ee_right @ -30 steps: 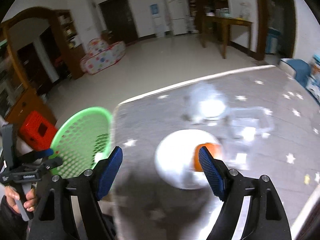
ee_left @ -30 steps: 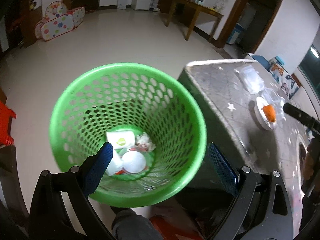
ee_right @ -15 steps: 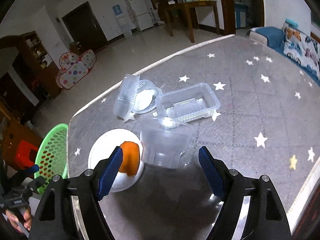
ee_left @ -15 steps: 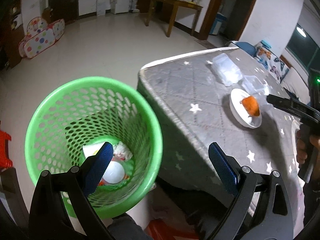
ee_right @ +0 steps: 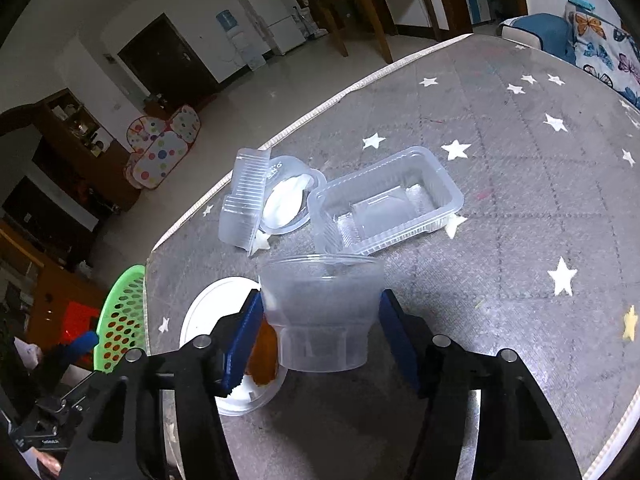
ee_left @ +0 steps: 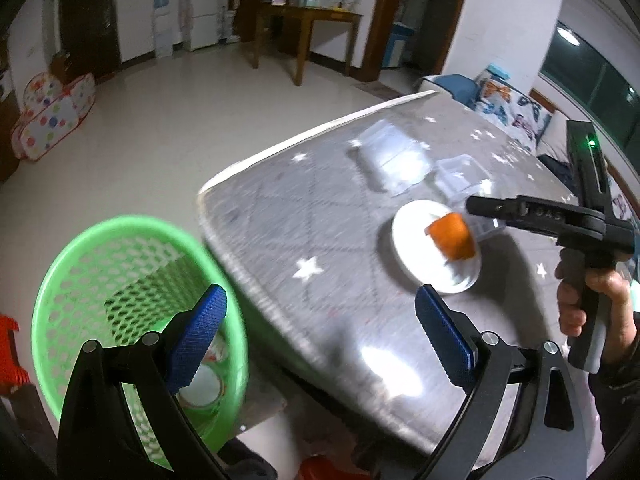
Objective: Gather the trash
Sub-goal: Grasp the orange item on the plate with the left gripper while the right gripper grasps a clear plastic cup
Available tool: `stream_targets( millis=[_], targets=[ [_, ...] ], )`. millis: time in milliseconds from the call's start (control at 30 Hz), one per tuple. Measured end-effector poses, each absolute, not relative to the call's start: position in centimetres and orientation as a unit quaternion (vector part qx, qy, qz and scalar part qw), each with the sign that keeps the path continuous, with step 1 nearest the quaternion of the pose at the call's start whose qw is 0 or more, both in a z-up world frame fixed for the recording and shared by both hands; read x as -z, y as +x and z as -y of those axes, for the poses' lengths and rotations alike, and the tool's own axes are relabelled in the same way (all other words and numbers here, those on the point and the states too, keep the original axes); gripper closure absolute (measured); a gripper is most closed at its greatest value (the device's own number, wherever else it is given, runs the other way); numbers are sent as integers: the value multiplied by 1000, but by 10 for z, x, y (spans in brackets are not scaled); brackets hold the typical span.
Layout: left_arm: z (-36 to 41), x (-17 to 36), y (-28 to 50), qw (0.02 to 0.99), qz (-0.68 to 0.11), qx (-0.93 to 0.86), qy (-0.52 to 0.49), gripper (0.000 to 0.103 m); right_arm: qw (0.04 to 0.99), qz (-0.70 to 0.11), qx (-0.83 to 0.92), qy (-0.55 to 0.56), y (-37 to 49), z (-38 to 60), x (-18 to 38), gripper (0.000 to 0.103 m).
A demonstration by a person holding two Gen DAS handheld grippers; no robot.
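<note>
Blue pads of the right gripper (ee_right: 320, 320) had just been closing onto the clear round plastic cup (ee_right: 320, 308) between them, gripping it for the green mesh basket (ee_left: 120, 280) beneath the open, empty left gripper (ee_left: 320, 340).

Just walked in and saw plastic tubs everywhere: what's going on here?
A person is clearing trash off the table. The right hand-held gripper has just closed on a clear plastic cup, beside a white plate with an orange piece. The left hand-held gripper hangs open and empty by the green basket, which already holds trash.
</note>
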State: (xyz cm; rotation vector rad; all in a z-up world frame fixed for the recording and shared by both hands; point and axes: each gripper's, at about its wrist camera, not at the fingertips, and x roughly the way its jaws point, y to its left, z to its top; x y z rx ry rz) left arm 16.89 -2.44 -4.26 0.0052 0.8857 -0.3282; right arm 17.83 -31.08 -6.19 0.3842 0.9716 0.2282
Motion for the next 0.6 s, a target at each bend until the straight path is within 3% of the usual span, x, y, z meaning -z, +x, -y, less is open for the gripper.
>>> stream_targets(
  millis=[300,600],
  targets=[
    [87,46,188,876,-431,213,34,22,869,-444,-112,187,159,335,50,46],
    [139,60,206,858,-444,251,53,43,878,-429,-107,183,140,357,37,46]
  ],
)
